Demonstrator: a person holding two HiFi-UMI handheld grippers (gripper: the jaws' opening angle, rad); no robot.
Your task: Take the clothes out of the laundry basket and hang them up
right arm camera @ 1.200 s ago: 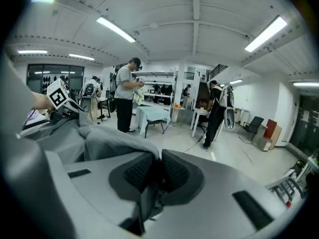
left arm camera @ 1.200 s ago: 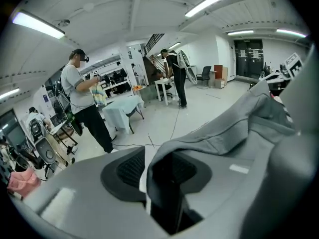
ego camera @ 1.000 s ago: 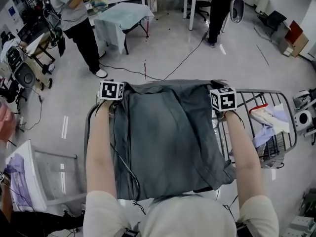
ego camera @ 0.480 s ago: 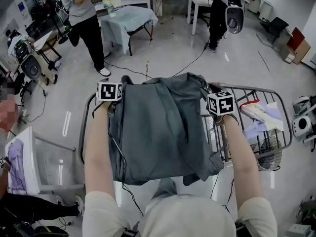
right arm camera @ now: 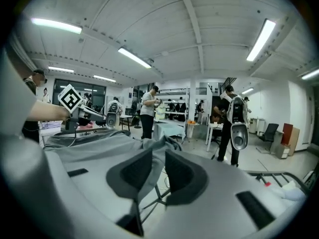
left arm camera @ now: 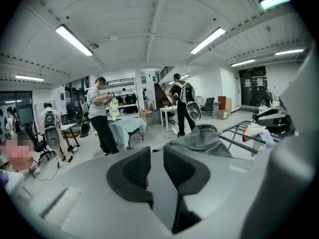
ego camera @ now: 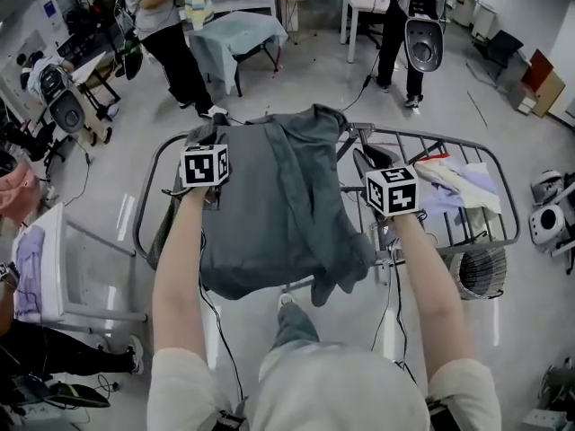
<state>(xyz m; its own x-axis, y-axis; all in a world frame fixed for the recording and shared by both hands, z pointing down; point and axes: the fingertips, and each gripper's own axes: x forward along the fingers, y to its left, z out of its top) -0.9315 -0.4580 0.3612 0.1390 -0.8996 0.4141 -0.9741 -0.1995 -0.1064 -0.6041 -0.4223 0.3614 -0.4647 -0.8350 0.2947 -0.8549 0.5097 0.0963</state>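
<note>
The grey garment (ego camera: 269,205) lies bunched over the left half of the drying rack (ego camera: 422,134) and hangs off its near rail. Pale clothes (ego camera: 454,182) are spread on the right half. The left gripper (left arm camera: 157,166) at the garment's left edge and the right gripper (right arm camera: 158,169) at its right edge have both just been closing, and each pair of jaws stands at a narrow slit, pinching grey cloth. Beyond the rack, people (ego camera: 166,34) stand by a cloth-covered table (ego camera: 229,34).
</note>
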